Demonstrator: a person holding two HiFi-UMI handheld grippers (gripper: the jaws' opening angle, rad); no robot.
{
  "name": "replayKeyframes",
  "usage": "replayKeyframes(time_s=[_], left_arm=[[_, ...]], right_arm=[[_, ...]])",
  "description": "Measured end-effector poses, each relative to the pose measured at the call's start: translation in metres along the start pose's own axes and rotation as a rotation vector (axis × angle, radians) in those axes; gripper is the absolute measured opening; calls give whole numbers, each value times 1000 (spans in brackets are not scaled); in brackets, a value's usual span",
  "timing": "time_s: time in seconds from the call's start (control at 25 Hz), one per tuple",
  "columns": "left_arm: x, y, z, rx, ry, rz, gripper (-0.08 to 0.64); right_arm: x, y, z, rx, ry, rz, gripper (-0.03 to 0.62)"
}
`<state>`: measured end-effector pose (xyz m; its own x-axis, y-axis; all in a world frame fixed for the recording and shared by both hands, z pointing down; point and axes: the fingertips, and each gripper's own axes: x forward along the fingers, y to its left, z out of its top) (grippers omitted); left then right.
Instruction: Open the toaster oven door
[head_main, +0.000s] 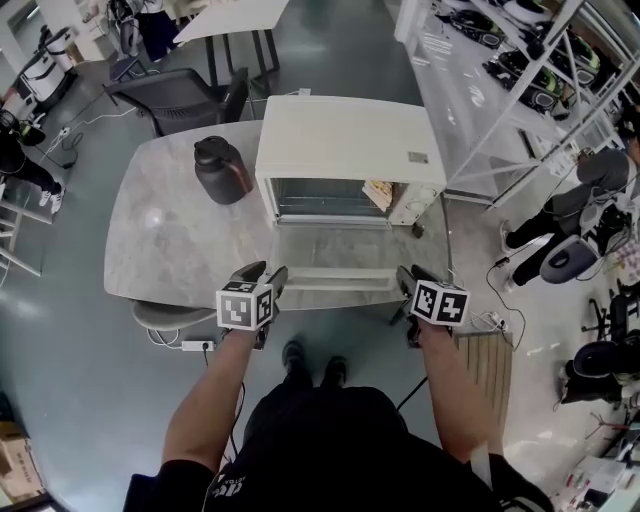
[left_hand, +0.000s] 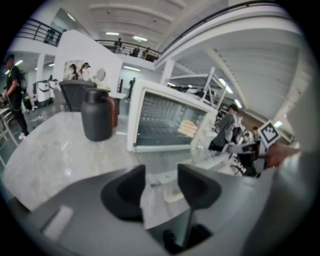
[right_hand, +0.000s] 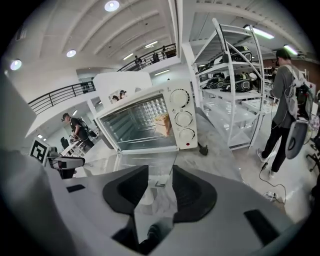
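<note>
I found the toaster oven (head_main: 350, 150) at the table's (head_main: 160, 250) far side, its door (head_main: 335, 250) lying flat toward me. A pale bread-like piece (head_main: 378, 194) sat inside, at the right. A dark jug (head_main: 221, 170) stood just left of the oven. The left gripper (head_main: 265, 272) and right gripper (head_main: 413, 275) hovered at the door's near edge, jaws apart, holding nothing. Bare tabletop lay left of the door.

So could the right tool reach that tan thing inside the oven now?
Probably yes: the door lies folded down, the right tool is open and empty, and nothing blocks the tan thing.
</note>
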<state>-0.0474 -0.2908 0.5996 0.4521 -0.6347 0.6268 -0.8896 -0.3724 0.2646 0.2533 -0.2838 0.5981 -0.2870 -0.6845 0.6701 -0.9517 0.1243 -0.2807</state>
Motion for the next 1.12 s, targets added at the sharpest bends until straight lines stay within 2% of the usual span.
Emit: replayKeyframes(time_s=[0.64,1.12], left_arm=[[7,0,-26,11,72,4,209],[15,2,-53,5,132,7,209]], right_arm=[[11,-6,-30,90,61,20,135],[19,-4,-56,79,111,11,133]])
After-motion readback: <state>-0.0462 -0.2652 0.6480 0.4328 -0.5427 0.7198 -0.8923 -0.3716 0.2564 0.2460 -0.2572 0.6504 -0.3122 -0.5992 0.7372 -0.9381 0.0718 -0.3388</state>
